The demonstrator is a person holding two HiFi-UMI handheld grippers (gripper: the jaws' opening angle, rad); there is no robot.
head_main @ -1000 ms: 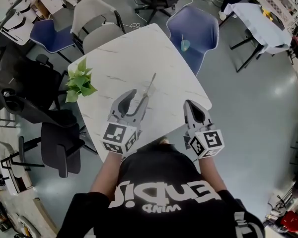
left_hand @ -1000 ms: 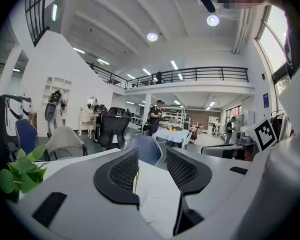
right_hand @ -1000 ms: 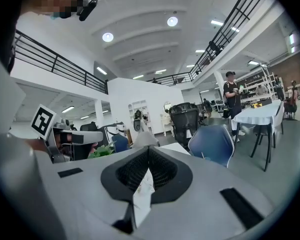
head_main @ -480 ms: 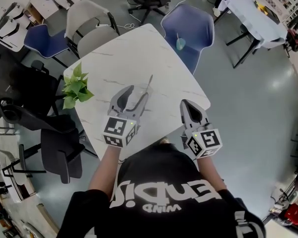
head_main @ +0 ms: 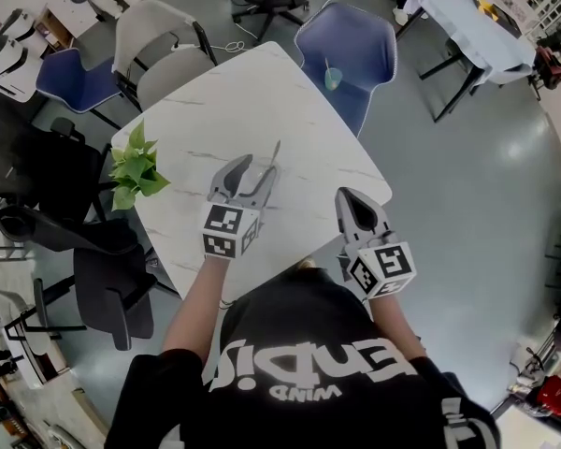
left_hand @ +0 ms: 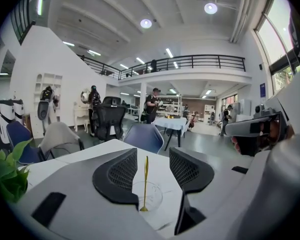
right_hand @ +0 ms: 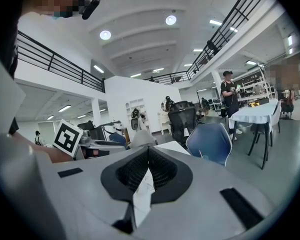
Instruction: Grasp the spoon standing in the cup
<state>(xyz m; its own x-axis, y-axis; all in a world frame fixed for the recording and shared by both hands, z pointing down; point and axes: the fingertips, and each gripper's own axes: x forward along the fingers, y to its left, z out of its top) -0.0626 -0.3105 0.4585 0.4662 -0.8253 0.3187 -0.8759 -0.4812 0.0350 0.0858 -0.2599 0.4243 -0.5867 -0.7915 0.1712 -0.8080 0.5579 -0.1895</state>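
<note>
Closing left gripper (left_hand: 152,159) on spoon (left_hand: 145,181) upright in cup (left_hand: 157,194): jaws wide, no contact. We'd nudge toward 9 o'clock to centre it. Right gripper (right_hand: 148,159) pinched together.

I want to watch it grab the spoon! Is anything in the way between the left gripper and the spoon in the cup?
Nothing visible is in the way. The gold spoon stands upright in the clear cup, already between the left gripper's jaws. The jaws are closing but their pads do not touch the spoon.
</note>
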